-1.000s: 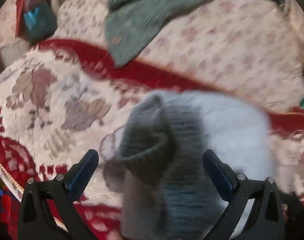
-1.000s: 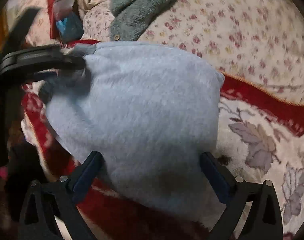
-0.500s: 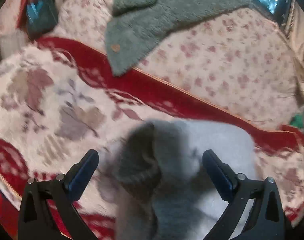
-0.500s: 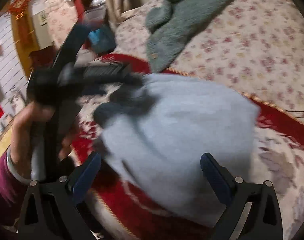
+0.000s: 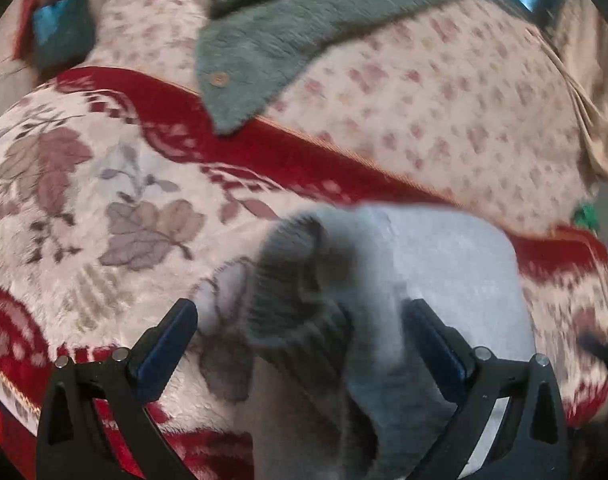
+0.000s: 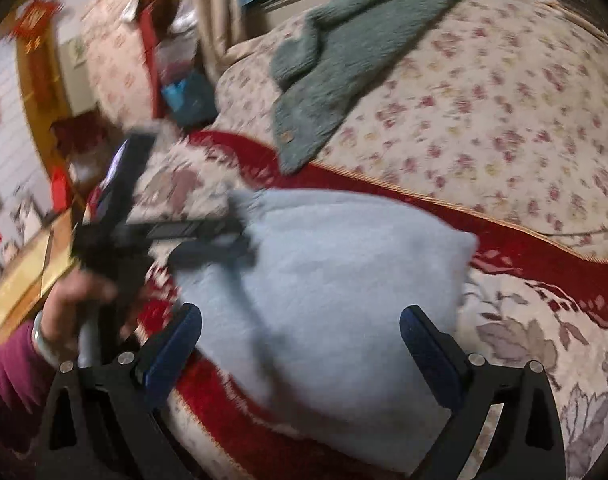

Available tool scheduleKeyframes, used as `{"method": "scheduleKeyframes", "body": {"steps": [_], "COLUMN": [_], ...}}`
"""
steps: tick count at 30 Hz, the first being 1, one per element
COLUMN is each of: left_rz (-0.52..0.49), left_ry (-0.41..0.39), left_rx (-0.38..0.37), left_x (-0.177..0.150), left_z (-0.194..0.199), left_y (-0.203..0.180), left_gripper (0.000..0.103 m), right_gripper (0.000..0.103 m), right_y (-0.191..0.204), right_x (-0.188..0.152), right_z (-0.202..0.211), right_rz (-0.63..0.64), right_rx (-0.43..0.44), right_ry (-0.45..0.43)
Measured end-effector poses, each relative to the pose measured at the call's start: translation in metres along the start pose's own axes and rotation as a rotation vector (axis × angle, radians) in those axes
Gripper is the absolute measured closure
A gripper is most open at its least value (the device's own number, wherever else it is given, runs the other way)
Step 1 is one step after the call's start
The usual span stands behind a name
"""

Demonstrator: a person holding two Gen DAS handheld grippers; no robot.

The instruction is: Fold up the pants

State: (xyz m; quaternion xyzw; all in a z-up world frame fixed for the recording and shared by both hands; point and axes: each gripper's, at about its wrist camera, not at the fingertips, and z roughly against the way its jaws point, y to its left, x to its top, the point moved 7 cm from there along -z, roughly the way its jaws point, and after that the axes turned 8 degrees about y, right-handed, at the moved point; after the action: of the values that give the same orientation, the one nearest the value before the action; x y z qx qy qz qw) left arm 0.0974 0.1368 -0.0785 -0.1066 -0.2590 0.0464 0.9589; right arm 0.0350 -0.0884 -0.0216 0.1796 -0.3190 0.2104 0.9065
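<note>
The pale blue fleece pants (image 6: 335, 280) lie folded in a bundle on the red and cream floral blanket (image 6: 543, 344). In the left wrist view the pants (image 5: 443, 272) show their dark grey ribbed waistband (image 5: 300, 300) bunched between my left gripper's (image 5: 300, 336) spread fingers. The left gripper is open. It also shows in the right wrist view (image 6: 224, 240) at the bundle's left edge, held by a hand. My right gripper (image 6: 300, 340) is open, its fingers spread either side of the bundle's near part.
A green fleece garment (image 5: 304, 28) lies on the flowered bedspread (image 5: 443, 92) beyond the blanket. A teal and red clutter (image 6: 184, 92) sits at the far left by a curtain. A wooden floor (image 6: 20, 280) lies off the bed's left edge.
Both grippers have pulled back from the bundle. The right view has drawn away and turned left, so the left gripper and hand now show. The pants stay folded on the blanket.
</note>
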Motion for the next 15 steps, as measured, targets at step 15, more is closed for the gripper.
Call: {"method": "scheduleKeyframes", "body": {"steps": [15], "left_rz": [-0.026], "left_ry": [0.024], "left_rx": [-0.026], "left_x": [-0.017], "left_z": [-0.023], "left_y": [-0.001], "left_gripper": [0.0], "right_gripper": [0.001], "right_y": [-0.066], "right_x": [-0.022], "right_z": [-0.012], "right_rz": [-0.276], "right_rx": [0.061], "right_ry": [0.065]}}
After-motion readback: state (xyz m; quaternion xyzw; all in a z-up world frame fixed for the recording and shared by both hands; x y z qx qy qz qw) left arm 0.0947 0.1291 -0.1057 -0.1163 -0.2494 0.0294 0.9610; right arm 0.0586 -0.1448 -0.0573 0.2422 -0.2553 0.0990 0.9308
